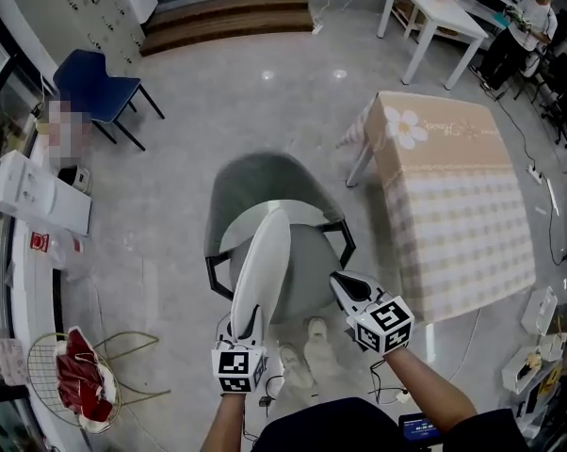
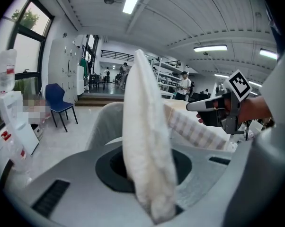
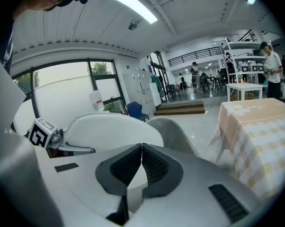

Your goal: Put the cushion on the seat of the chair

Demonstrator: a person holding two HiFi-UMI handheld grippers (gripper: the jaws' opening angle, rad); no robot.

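Over the seat of the grey chair (image 1: pixel 265 182), the white cushion (image 1: pixel 262 271) stood on edge, clamped at its 6 o'clock end by the left hand-held gripper (image 1: pixel 248 320), which angled downward. At its 3 o'clock, the right hand-held gripper (image 1: pixel 340 282) hovered clenched and empty.

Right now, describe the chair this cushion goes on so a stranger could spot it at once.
Find the table with the beige checked cloth; in the head view the chair stands just left of it. It is grey with a rounded back, unlike the blue chair far off by the lockers.
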